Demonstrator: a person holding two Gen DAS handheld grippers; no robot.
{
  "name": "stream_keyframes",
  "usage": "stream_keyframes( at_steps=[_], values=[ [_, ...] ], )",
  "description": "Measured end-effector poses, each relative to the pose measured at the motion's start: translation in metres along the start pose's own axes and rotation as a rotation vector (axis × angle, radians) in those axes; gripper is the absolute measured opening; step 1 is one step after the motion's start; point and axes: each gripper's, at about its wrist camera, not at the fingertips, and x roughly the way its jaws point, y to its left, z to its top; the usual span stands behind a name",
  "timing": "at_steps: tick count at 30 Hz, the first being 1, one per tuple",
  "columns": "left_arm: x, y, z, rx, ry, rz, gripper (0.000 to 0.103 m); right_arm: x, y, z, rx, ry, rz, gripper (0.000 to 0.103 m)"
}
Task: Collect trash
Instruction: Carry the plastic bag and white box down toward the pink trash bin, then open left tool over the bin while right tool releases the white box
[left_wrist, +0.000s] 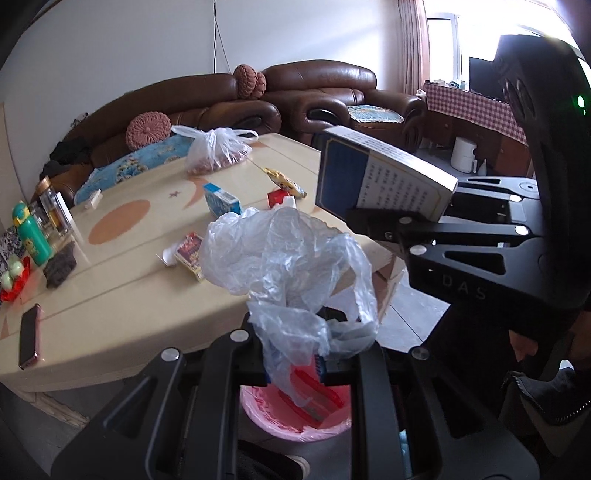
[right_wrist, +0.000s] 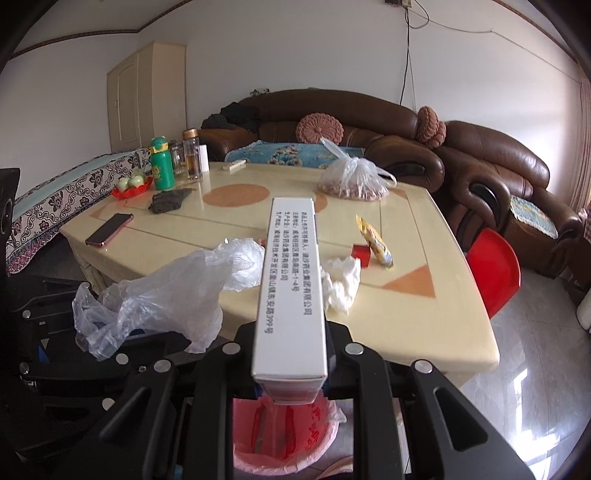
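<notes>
My left gripper (left_wrist: 295, 373) is shut on a crumpled clear plastic bag (left_wrist: 280, 254), which billows up over the table's near edge. Below its jaws stands a pink-lined trash bin (left_wrist: 295, 413) with red scraps inside. My right gripper (right_wrist: 290, 384) is shut on a long white box (right_wrist: 291, 280) with printed text, held above the same bin (right_wrist: 284, 435). In the left wrist view that box (left_wrist: 384, 177) and the right gripper (left_wrist: 391, 225) hang at the right. On the cream table (right_wrist: 388, 314) lie a crumpled tissue (right_wrist: 341, 282), a red pack (right_wrist: 361, 253) and a yellow wrapper (right_wrist: 375, 242).
A blue box (left_wrist: 219, 199), a patterned box (left_wrist: 190, 253), a phone (left_wrist: 29, 341), a green bottle (right_wrist: 162, 162), a dark cloth (right_wrist: 168, 199) and a bag of nuts (right_wrist: 352, 182) lie on the table. A red chair (right_wrist: 495, 269) stands at its right side, brown sofas (right_wrist: 491, 162) behind.
</notes>
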Motion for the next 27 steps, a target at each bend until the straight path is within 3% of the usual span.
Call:
stream_keyframes(
  at_steps=[16, 27],
  values=[
    [0.013, -0.014, -0.035, 0.015, 0.104, -0.071, 0.017, 0.03, 0.006, -0.038, 0.012, 0.128, 0.033, 0.021],
    [0.057, -0.02, -0.063, 0.015, 0.228, -0.115, 0.017, 0.072, 0.001, -0.07, 0.041, 0.262, 0.069, 0.021]
  ],
)
